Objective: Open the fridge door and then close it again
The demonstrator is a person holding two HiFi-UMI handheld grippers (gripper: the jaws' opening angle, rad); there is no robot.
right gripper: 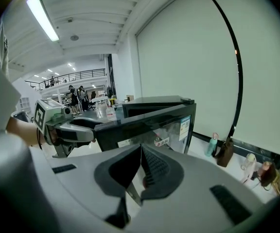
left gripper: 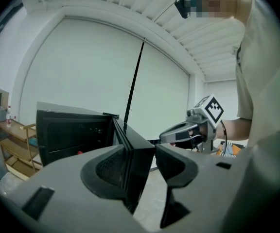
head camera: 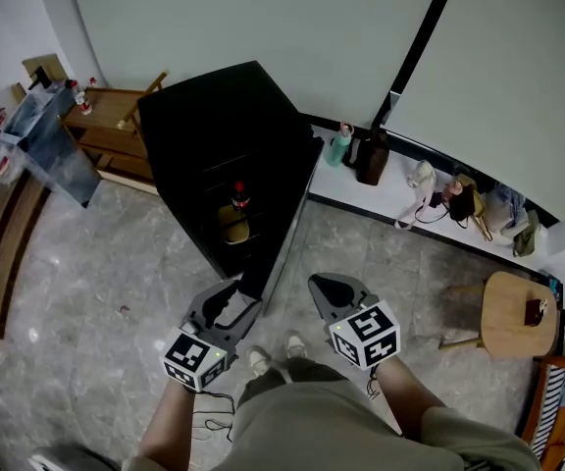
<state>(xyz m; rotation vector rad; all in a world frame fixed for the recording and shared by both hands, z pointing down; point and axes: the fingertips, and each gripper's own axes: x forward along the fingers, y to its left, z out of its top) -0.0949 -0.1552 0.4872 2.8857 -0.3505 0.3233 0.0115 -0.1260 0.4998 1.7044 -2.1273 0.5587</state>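
Head view: black fridge (head camera: 226,116) stands on the grey floor (head camera: 96,283) close to the back wall, between a wooden shelf (head camera: 116,130) and the near end of a low white ledge (head camera: 361,196). Its door (head camera: 287,229) is swung open toward the person, and a red-capped bottle (head camera: 240,196) shows inside. Left gripper (head camera: 239,298) sits at the door's free lower edge. Right gripper (head camera: 324,287) is just off the door's outer face, not touching it. A green bottle (head camera: 339,145) and a dark bag (head camera: 372,157) stand at the ledge's near end. A round wooden stool (head camera: 513,312) is well apart near the floor's right edge. Left gripper view: fingers moderately apart with the door's free edge standing between them. One pad lies against the door, the other sits just beside it with a thin gap, so no firm clamp is visible. The fridge's dark open interior is behind, and the right gripper is off to the side. Right gripper view: fingers pressed together, nothing between them. The glass door face with its stickers is close ahead, and the left gripper is at the door's edge.
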